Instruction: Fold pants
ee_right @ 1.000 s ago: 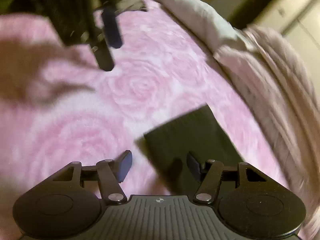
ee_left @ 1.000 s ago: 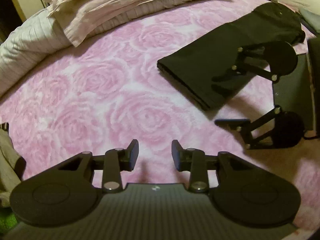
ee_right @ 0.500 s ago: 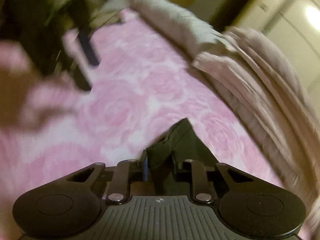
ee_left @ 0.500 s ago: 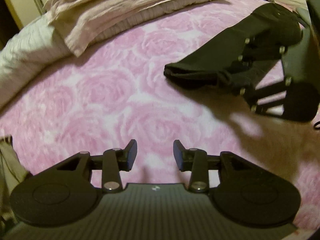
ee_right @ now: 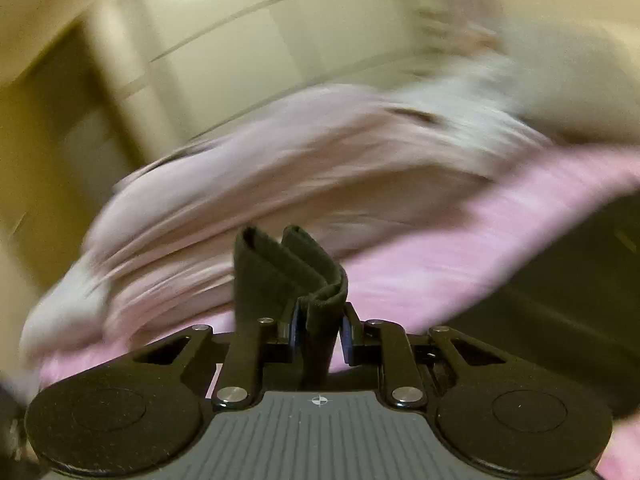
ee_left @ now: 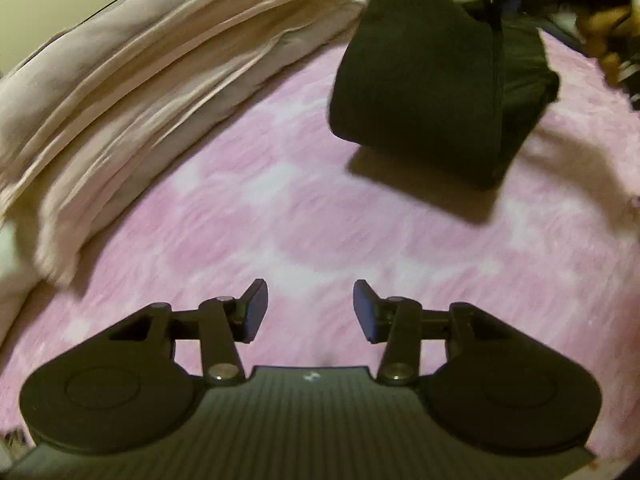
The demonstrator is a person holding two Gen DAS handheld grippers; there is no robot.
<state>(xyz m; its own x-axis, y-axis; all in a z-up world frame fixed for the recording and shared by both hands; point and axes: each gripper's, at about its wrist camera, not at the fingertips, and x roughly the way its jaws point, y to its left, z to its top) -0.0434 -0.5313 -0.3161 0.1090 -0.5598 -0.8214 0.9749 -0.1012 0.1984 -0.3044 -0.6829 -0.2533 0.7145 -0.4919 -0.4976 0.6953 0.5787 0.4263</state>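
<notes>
The right gripper point(ee_right: 319, 334) has its fingers closed on a thick folded edge of the black fabric pants point(ee_right: 288, 276); the layered hem sticks up between the blue pads, pinched tight. A second ago those fingers stood apart over the flat pants, and they have just been closing, so the grasp is new. The view behind is streaked with blur — a rumpled pale pink duvet point(ee_right: 280, 168) and a cream wardrobe wall point(ee_right: 260, 40) now fill the frame where the bed surface filled it before. This fits a lift and roll of the wrist with the cloth in tow.

The left gripper point(ee_left: 310, 310) holds nothing. Its fingers sit at a middling gap that has just been widening, with only the pink rose-patterned fleece blanket point(ee_left: 280, 220) between and beyond them.

In the left wrist view the pants point(ee_left: 420, 80) no longer lie as a flat rectangle. One end is raised off the blanket and curls over toward the pale duvet point(ee_left: 140, 80), throwing a dark shadow beneath, while the far part still seems to rest on the bed. A hand point(ee_left: 604, 28) shows blurred at the upper right, where the right gripper should be, though the tool itself is hard to make out there.

My reading is that a further fold is under way — the lifted end is probably being carried over the rest. The free left gripper looks placed to pin or smooth the cloth, but that is only a guess.
</notes>
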